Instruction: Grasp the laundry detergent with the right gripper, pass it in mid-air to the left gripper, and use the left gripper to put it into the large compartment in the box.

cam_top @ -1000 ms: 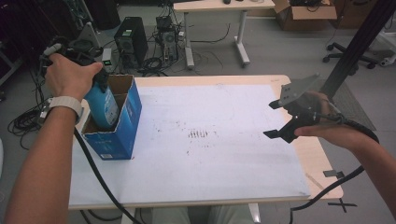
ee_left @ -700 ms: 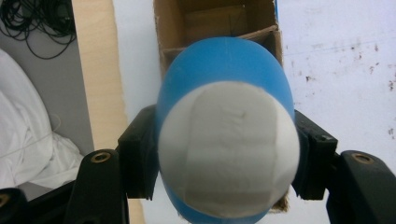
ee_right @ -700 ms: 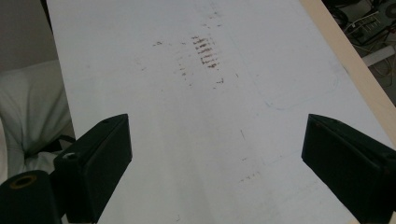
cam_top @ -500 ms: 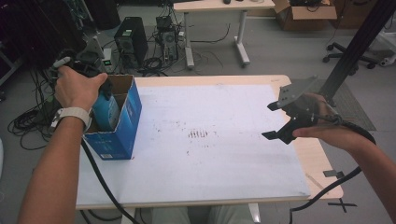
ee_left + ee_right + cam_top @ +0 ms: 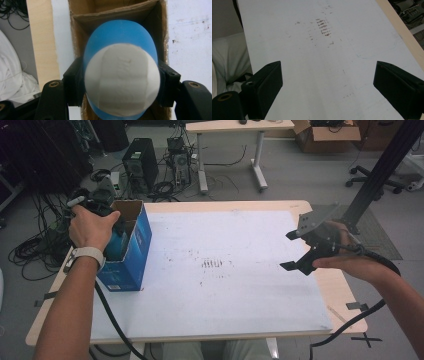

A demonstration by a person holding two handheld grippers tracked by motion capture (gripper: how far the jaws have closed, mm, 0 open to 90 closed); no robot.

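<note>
My left claw [image 5: 120, 82] grips blue bottle [image 5: 120, 37], white cap toward me, inside cardboard box [image 5: 131, 245]. Right claw [image 5: 327, 95] wide, empty, above counter [image 5: 240, 245].

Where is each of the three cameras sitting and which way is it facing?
High view: above the person's side of the table, looking forward and down at the white table sheet; both forearms show, with the left hand-held gripper and right hand-held gripper.
Left gripper view: on the left hand-held gripper, looking down into the blue cardboard box; its jaws clamp a blue bottle with a white cap.
Right gripper view: on the right hand-held gripper, looking along open jaws across the stained sheet.
Shared: the box and bottle, high and left gripper views.
</note>
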